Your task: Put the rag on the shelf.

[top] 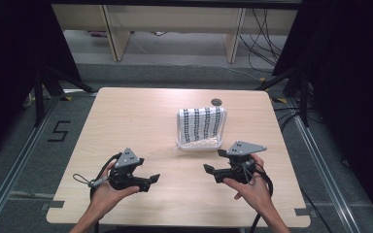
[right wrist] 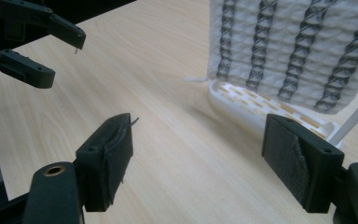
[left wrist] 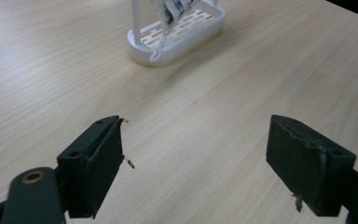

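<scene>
A white cloth with dark patterned stripes [top: 201, 124] [right wrist: 293, 46] hangs over a white plastic rack [top: 199, 144] [left wrist: 182, 35] [right wrist: 261, 105] near the middle of the wooden table [top: 126, 121]. My left gripper [top: 152, 180] [left wrist: 193, 163] is held low at the front left, open and empty, its jaws aimed toward the rack. My right gripper [top: 212, 162] [right wrist: 198, 158] is at the front right, just in front of the rack, also open and empty. The left gripper [right wrist: 63, 56] appears in the right gripper view at upper left.
A small round grommet hole [top: 216, 102] sits behind the rack near the far edge. Beyond the table stand desk legs and loose cables [top: 260, 39] on the floor. Black curtains flank both sides.
</scene>
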{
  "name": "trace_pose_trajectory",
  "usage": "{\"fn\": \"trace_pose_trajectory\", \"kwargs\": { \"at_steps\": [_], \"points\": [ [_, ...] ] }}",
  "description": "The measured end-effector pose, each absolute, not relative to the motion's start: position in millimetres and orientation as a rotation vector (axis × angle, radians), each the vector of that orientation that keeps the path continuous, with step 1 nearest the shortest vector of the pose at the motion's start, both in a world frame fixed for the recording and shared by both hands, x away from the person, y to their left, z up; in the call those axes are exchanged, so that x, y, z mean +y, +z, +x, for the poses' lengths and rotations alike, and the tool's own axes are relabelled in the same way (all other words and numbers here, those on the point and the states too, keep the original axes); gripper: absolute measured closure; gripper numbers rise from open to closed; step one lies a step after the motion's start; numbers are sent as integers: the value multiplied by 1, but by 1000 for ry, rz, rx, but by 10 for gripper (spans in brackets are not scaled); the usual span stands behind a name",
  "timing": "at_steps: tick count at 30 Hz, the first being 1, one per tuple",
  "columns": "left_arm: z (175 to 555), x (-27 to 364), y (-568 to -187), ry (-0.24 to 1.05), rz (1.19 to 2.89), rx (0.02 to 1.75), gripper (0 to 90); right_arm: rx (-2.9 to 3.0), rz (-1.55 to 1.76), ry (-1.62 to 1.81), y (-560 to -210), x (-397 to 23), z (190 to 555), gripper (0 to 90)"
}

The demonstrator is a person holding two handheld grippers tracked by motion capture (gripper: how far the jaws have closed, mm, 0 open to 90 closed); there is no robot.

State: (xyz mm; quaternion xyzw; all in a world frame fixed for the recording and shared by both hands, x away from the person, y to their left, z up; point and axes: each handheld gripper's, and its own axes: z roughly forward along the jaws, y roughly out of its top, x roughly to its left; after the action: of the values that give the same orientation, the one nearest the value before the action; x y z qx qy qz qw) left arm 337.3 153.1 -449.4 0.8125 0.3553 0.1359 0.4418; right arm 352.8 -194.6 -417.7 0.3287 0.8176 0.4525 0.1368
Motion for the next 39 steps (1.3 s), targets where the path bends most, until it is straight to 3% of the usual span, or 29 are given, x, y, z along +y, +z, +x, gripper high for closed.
{"fn": "trace_pose_trajectory", "kwargs": {
  "at_steps": [26,39],
  "points": [
    [303,166,-470,344,2019,884,181,2412,1009,1308,-449,-210,324,250],
    [288,166,-484,335,2072,861,181,2405,1008,1254,-469,-215,308,180]
  ]
}}
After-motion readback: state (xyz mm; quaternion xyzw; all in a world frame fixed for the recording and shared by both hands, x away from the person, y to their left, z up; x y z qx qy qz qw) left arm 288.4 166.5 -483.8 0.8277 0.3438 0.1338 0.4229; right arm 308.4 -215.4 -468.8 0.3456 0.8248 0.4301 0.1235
